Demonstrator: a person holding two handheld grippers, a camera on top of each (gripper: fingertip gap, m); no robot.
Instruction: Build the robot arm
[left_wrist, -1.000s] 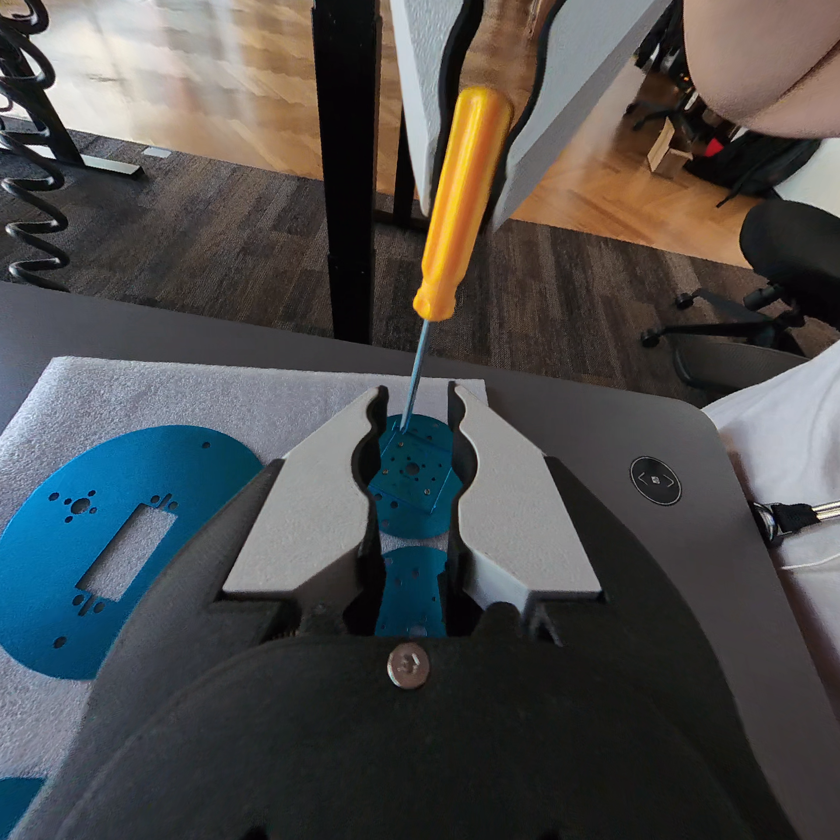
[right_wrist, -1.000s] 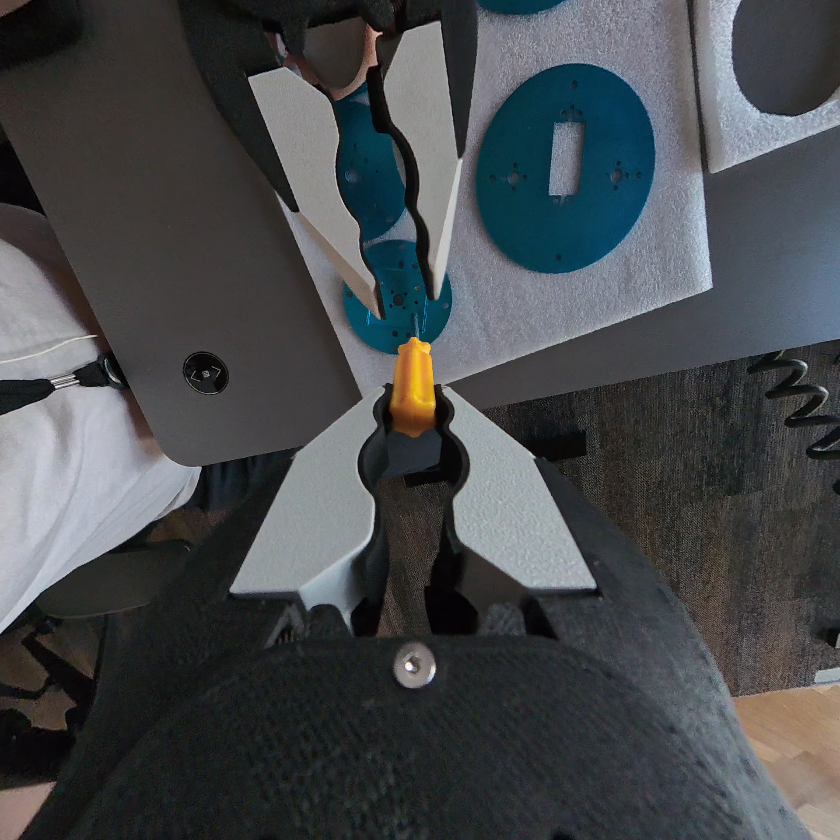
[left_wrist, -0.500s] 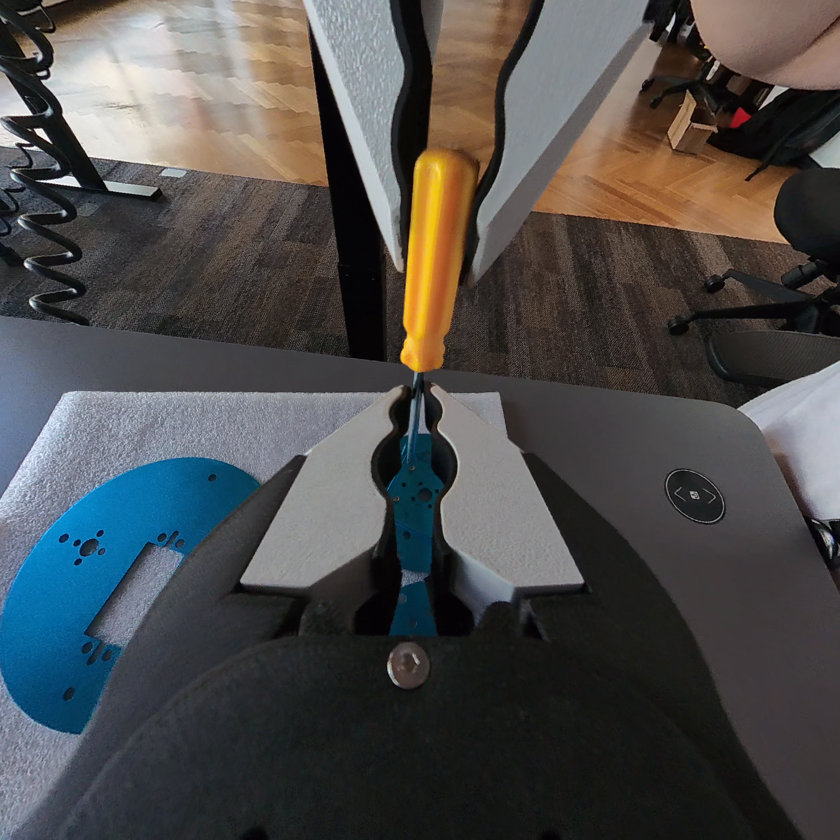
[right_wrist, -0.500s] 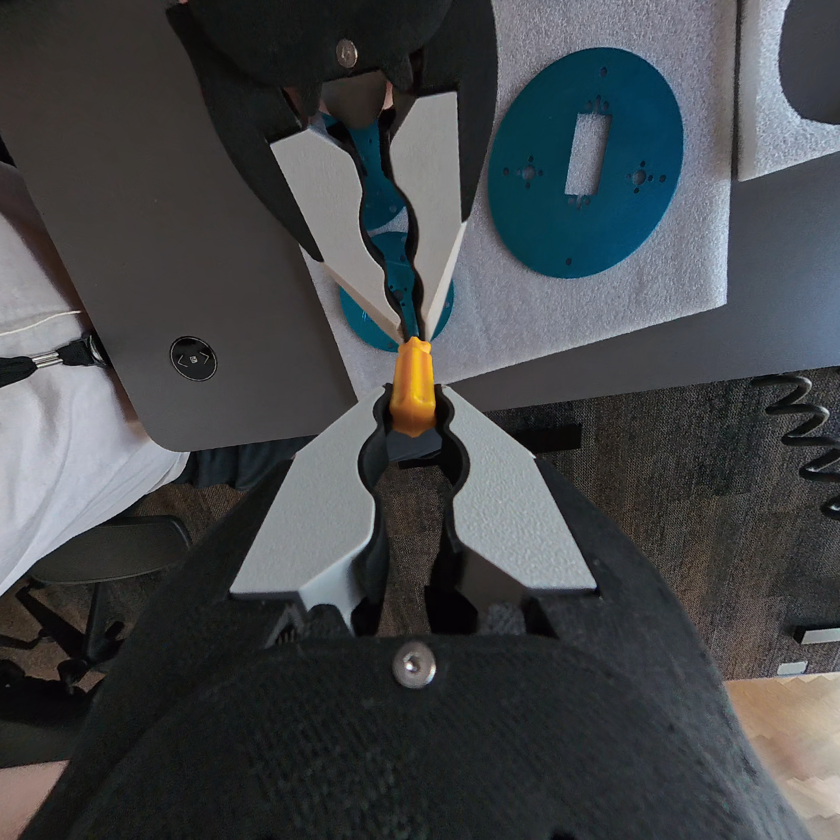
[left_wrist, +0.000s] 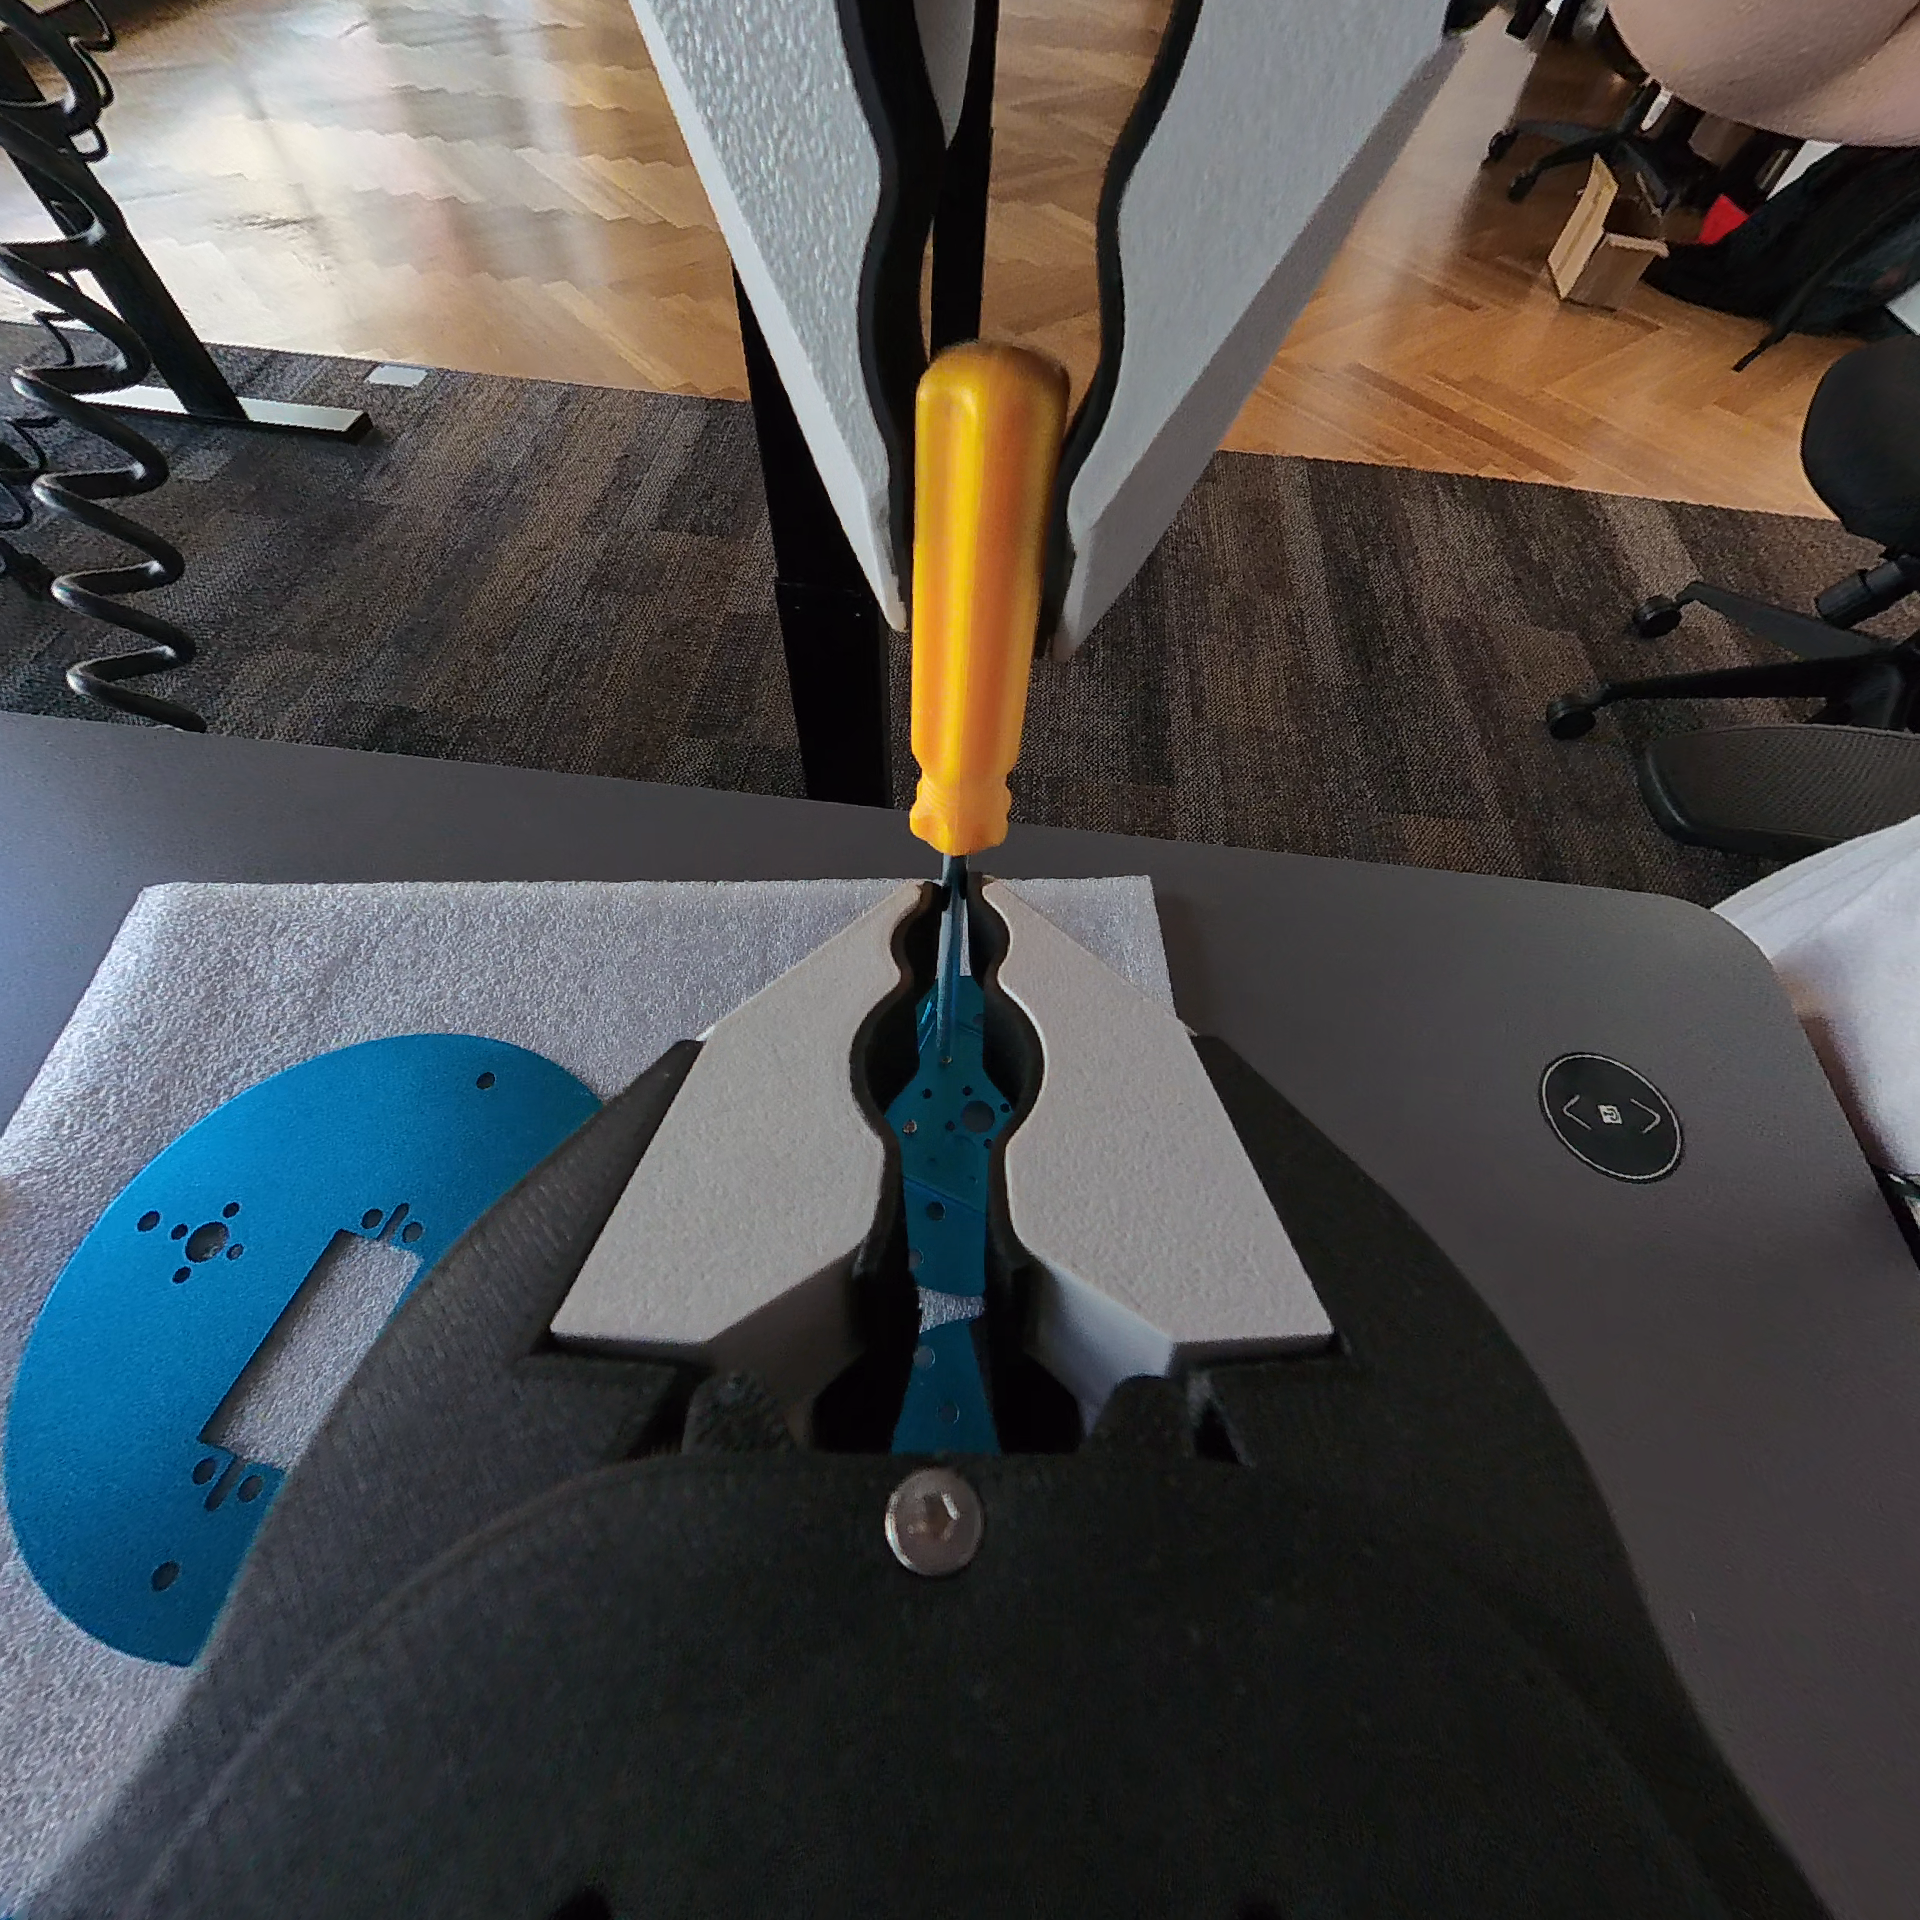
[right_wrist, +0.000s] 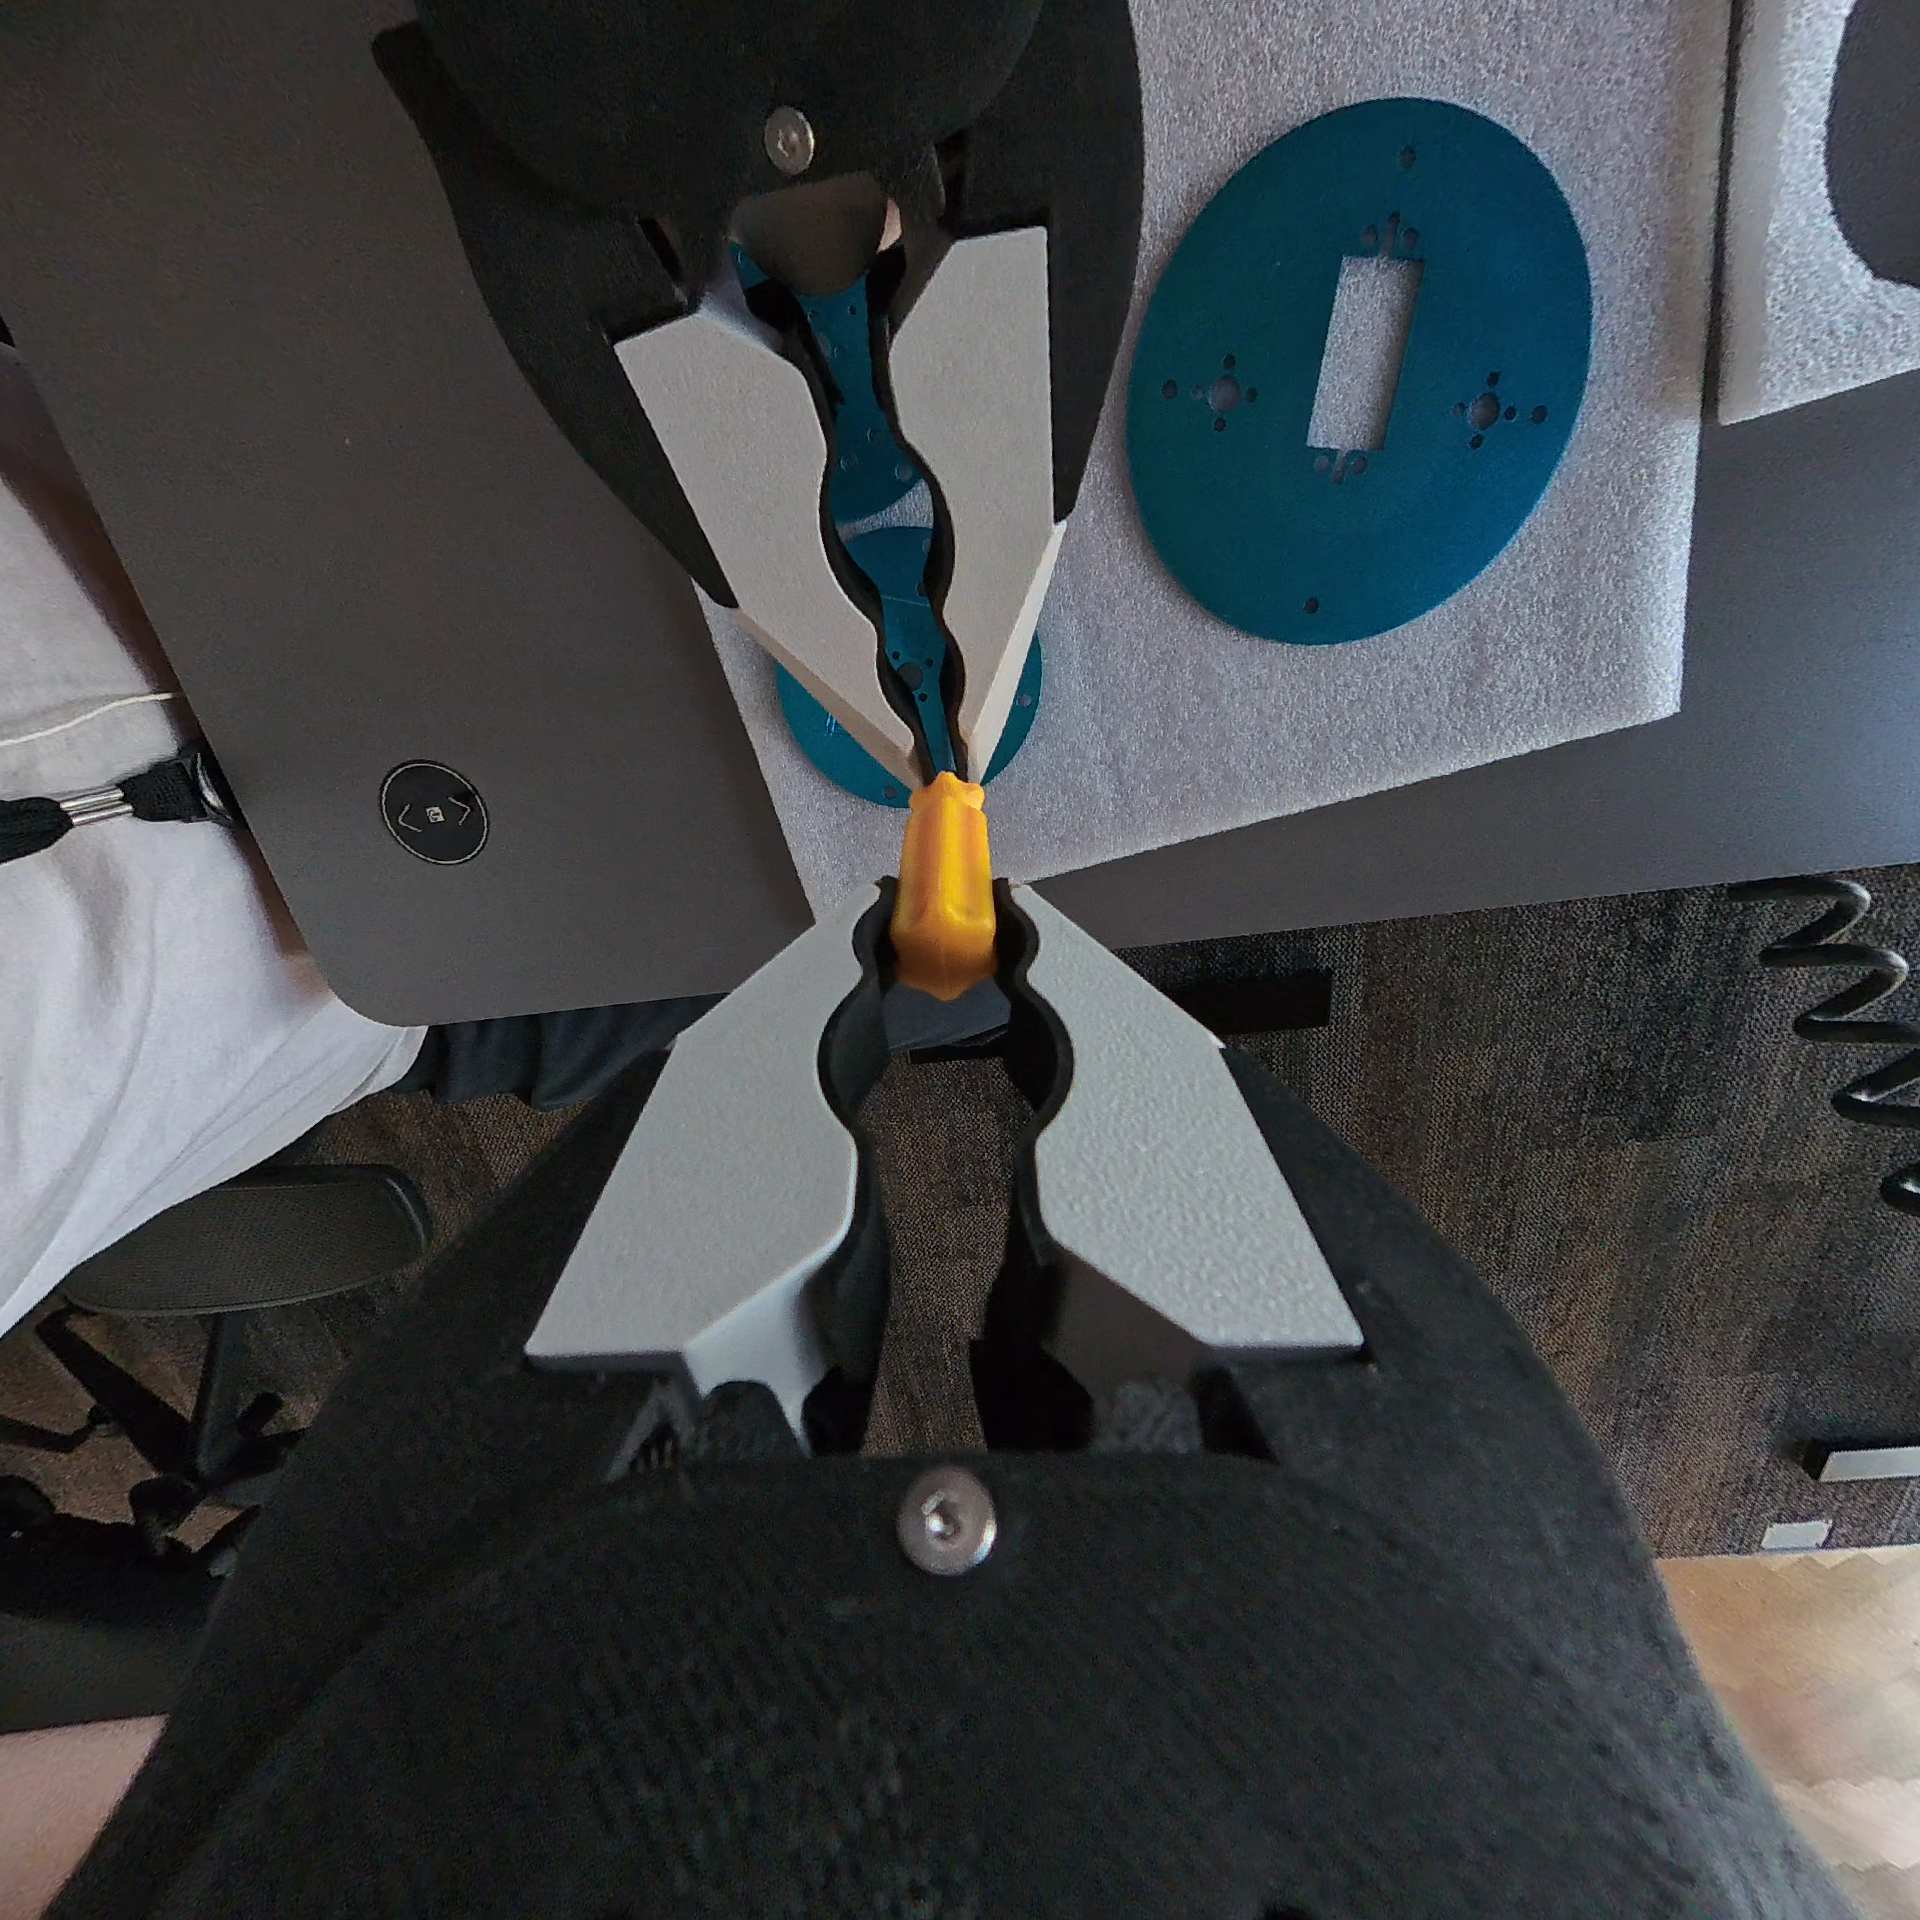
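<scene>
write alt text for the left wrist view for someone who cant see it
The left gripper, nearly shut, clamps a small blue perforated metal part while the right gripper holds an orange-handled screwdriver upright, tip down on that part. A large blue plate with a rectangular cutout lies at left on white foam on a dark grey desk.

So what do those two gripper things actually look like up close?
Both match: the left gripper and the right gripper each have a rounded matte black textured body, one silver screw in the middle, and two pale grey wedge fingers with wavy black-lined inner edges. No cables show on them.
</scene>
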